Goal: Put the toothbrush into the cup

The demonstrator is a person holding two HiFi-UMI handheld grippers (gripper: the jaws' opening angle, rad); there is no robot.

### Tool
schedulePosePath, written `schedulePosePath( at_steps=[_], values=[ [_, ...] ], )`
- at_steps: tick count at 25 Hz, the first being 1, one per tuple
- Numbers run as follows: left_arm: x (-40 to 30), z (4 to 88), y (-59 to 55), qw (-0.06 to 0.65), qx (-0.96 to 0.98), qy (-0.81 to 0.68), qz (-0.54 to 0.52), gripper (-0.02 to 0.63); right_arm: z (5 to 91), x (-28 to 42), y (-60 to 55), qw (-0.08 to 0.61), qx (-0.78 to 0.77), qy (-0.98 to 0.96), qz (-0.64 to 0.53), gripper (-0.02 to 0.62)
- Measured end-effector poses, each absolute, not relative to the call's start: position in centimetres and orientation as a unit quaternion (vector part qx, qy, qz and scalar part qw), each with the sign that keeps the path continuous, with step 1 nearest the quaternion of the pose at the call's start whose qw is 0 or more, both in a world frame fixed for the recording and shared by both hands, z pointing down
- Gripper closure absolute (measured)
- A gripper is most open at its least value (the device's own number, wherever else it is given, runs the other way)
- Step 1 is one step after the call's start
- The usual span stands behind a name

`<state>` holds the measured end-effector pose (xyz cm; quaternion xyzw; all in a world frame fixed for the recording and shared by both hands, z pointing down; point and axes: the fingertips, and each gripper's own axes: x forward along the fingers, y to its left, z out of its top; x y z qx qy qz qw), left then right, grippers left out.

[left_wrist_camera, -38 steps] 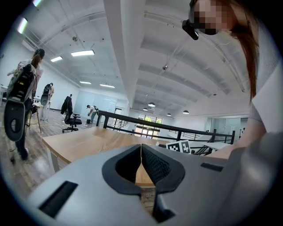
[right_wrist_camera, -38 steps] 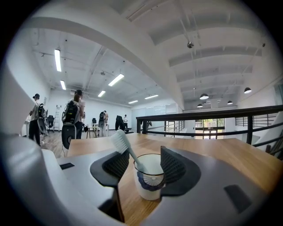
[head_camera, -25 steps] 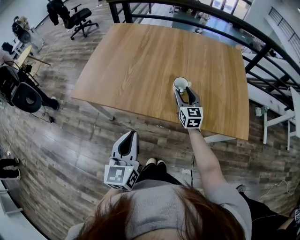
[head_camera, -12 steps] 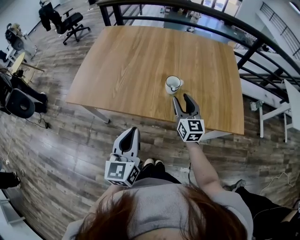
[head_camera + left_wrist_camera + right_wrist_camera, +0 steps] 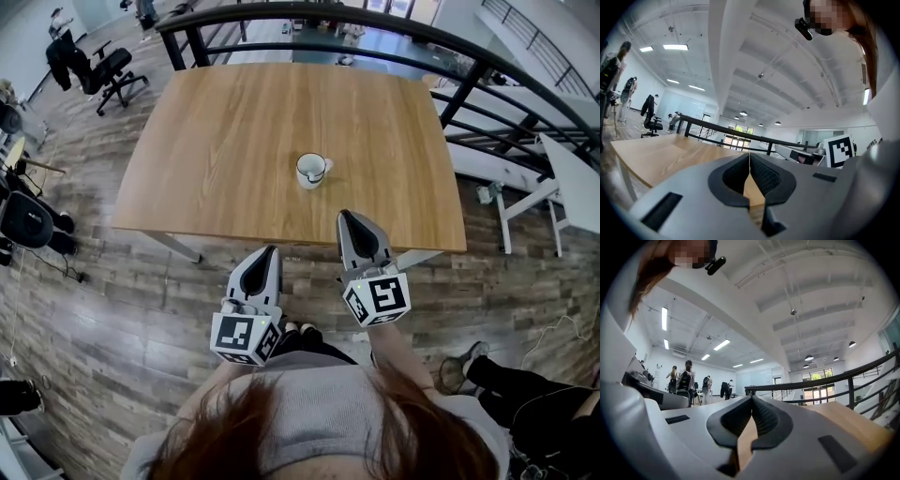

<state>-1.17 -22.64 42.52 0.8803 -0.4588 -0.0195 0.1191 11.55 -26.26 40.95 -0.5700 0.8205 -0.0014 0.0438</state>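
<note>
A white cup [image 5: 309, 171] with its handle to the right stands near the middle of the wooden table [image 5: 225, 122]. I cannot make out a toothbrush in any view. My right gripper [image 5: 345, 217] hangs over the table's near edge, a short way this side of the cup. Its jaws are closing tip to tip with nothing between them, as the right gripper view [image 5: 751, 399] also shows. My left gripper [image 5: 271, 249] is off the table over the floor, shut and empty; its tips meet in the left gripper view [image 5: 749, 156].
A black railing [image 5: 403, 26] runs behind and to the right of the table. An office chair [image 5: 105, 67] stands on the plank floor at far left, and a white table [image 5: 572, 183] at right. Several people [image 5: 686, 377] stand far off.
My right gripper has drawn back from the cup towards me and its open jaws have closed. The left gripper has shifted slightly forward. The cup stays put.
</note>
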Motion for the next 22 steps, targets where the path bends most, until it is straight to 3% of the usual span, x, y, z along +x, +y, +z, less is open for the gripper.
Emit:
schedulePosePath(
  at_steps=[4, 22],
  values=[
    [0.5, 41.9, -22.8, 0.115, 0.889, -0.442, -0.026, 0.598, 39.6, 11.4, -24.2, 0.071, -0.562, 0.824, -0.006, 0.581],
    [4.4, 44.0, -18.9, 0.123, 0.898, -0.421, -0.016, 0.598, 40.6, 12.2, -18.8, 0.074, -0.553, 0.830, -0.018, 0.581]
  ],
)
